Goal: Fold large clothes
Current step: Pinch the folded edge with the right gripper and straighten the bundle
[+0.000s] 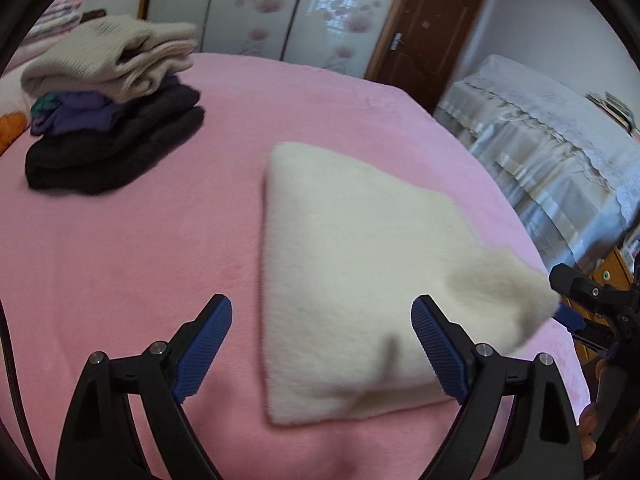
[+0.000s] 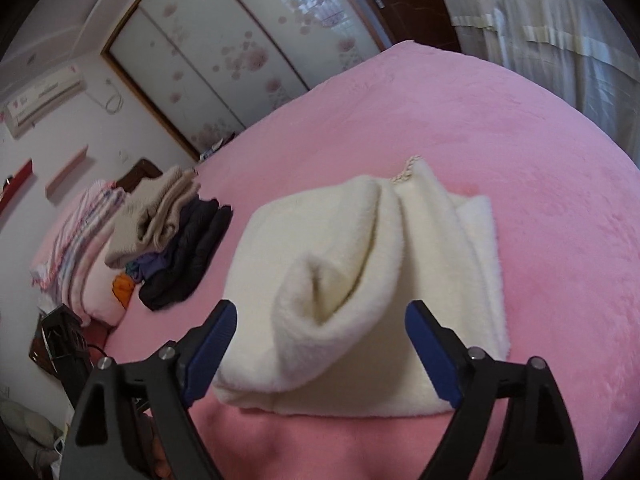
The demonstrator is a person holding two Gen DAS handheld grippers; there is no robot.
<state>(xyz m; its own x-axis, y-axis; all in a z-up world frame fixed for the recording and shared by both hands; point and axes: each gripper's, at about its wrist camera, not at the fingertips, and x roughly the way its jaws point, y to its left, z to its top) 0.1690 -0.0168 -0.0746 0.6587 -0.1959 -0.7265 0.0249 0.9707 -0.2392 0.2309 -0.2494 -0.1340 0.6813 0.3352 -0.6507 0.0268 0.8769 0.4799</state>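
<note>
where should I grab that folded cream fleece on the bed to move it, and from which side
Probably the thick rolled fold nearest you on the cream fleece, coming in low from the near edge. There the layers bunch into a raised hump above the pink bedspread, so the open right tongs could pinch all layers together; the far corners lie flat and thin.

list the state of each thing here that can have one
cream garment: folded on the bed, one fold puffed up, not held
left gripper: jaws open, empty
right gripper: jaws open, empty
clothes stack: folded, piled
brown door: closed
pink bed cover: spread flat
</note>
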